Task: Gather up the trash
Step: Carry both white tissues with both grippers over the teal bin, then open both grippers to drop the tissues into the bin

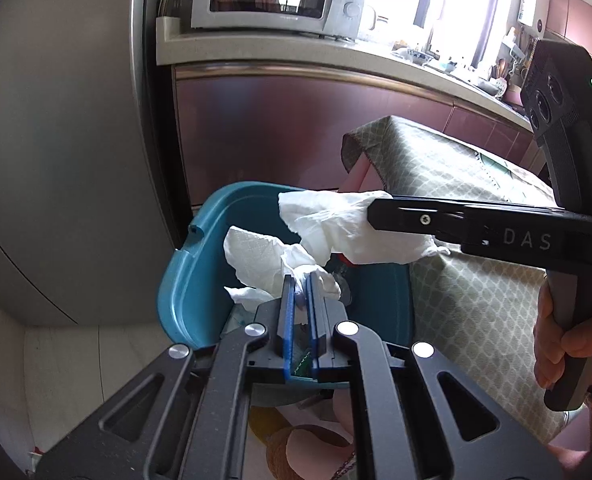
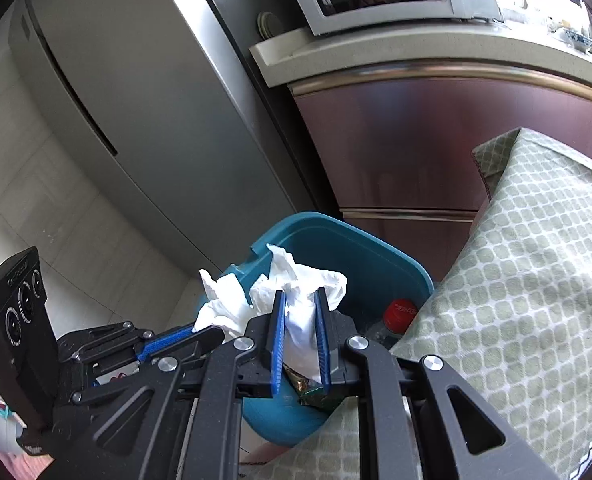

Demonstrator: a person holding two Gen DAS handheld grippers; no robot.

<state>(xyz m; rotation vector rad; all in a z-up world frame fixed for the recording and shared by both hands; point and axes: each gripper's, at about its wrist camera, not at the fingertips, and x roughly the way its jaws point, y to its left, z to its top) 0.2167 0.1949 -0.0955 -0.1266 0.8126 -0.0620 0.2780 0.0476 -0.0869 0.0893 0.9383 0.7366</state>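
Above teal bin [image 2: 370, 254], twelve o'clock: left gripper [image 1: 303, 282] pinches crumpled tissue [image 1: 255, 256]; right gripper [image 2: 300, 304] clamps tissue wad [image 2: 302, 314]. Advice: spread both tongs while over opening, clear of tablecloth [image 2: 516, 300] at three o'clock.

Above the teal plastic bin [image 1: 183, 280], the left tool [image 1: 302, 280] pinches a crumpled white paper towel [image 1: 255, 260]; the right tool [image 1: 376, 212], just above, grips another white tissue wad [image 1: 336, 224].

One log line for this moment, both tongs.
left tongs: shut on tissue | right tongs: shut on tissue wad | both over teal bin
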